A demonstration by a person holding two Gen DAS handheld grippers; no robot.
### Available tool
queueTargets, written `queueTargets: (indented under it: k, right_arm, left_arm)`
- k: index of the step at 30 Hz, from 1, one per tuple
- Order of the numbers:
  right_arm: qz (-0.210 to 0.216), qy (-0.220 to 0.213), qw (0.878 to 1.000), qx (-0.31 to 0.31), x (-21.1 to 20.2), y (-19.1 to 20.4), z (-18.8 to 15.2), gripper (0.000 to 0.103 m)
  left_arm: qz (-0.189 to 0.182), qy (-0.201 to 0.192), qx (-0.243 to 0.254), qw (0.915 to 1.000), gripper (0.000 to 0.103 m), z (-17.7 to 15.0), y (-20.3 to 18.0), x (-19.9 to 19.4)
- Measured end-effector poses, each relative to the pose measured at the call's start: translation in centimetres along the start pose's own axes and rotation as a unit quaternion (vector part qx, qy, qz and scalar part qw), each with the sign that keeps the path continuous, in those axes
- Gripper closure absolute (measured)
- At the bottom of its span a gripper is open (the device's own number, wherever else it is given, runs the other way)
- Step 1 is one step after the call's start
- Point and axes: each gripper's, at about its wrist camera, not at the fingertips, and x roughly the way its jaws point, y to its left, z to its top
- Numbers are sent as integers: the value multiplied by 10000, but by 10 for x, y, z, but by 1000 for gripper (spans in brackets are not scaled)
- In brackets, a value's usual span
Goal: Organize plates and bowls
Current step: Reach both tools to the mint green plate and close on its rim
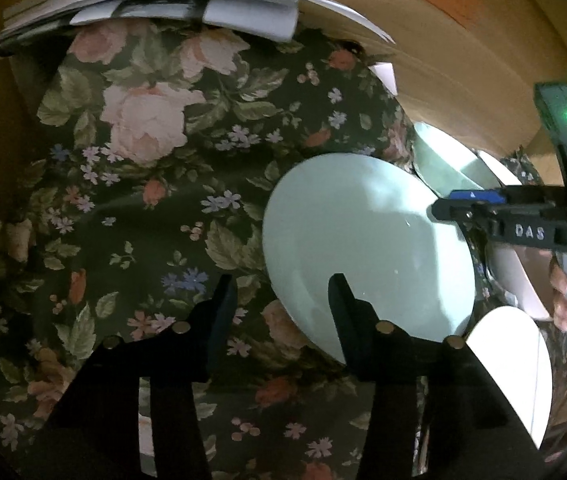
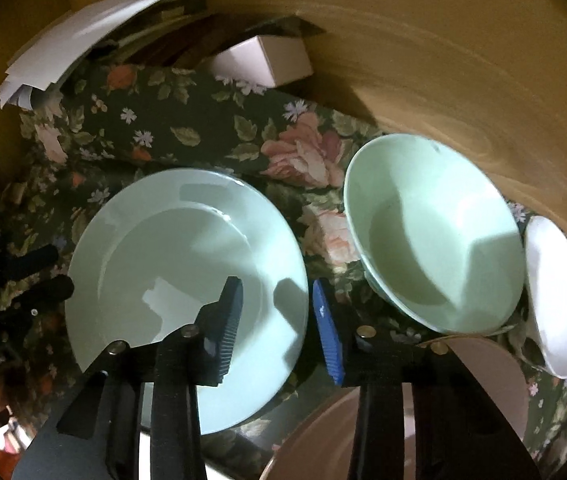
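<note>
With the green plate (image 2: 187, 280) flat on the floral cloth (image 2: 203, 128), left of the green bowl (image 2: 435, 232), the right gripper (image 2: 279, 320) straddles its near rim, empty and half-open, seemingly to pinch it, while the left gripper (image 1: 283, 304) waits, parted and empty.

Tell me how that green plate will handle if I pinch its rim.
The green plate looks glazed and glossy, so probably slippery between the right hand-held gripper pads. It looks ceramic: likely stiff, fairly heavy, chippable. Lying flat on the floral cloth, it should not roll.

Pale green plate (image 2: 171, 264) flat beside green bowl (image 2: 435, 236), possibly tilted
</note>
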Motion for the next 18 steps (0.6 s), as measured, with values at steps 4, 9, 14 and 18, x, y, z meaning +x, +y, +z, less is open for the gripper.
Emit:
queueTargets:
  k: [4,9,14,18]
  right_arm:
    - [-186,218,9996,-27,12,0,10,71]
    - [-324,354,9988,-56,25,1,19,72]
    - [-131,484,9987,-88,32,4,24,77]
    - [-92,470,9988,-64,34,4,24,77]
  left_arm:
    - [-57,-4,176,9998,60,-5,-6,0]
    - [-219,142,76,9996,64,-5,-4,9]
    - [-383,245,-46,9990,67,-3,3,12]
    - [-486,308,2,9983,73,-3,0,14]
